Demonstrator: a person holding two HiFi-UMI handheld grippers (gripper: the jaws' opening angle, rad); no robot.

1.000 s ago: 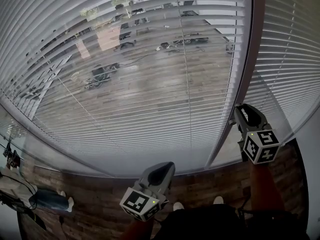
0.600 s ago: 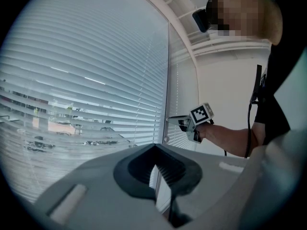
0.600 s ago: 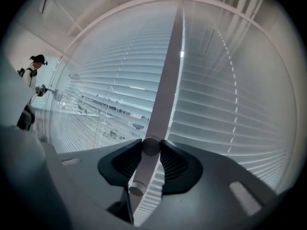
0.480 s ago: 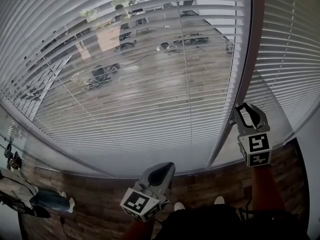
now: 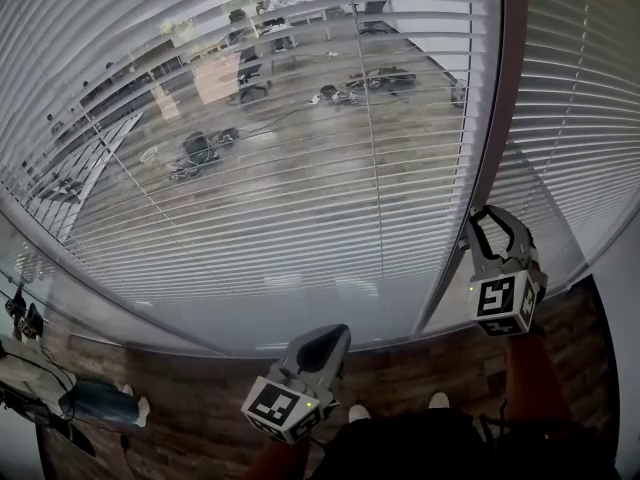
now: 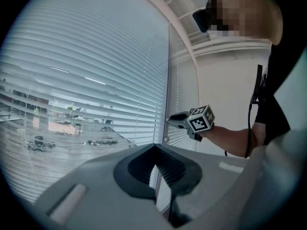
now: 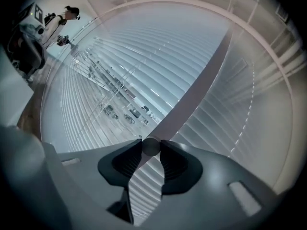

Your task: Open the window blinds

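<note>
Right gripper (image 7: pixel 151 150), jaws clamped on small round grey knob (image 7: pixel 151 145) dead ahead; knob's axis apparently follows jaws; white slatted blinds (image 5: pixel 300 198) beyond.

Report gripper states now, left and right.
Left gripper: closed, holding nothing.
Right gripper: closed on the blind wand, which sits between the jaw tips.

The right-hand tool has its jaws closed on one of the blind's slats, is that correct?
Not quite. The right gripper does have its jaws closed on something, but it is the round end of a rod, which sits between the jaw tips. The right gripper view shows this.
</note>
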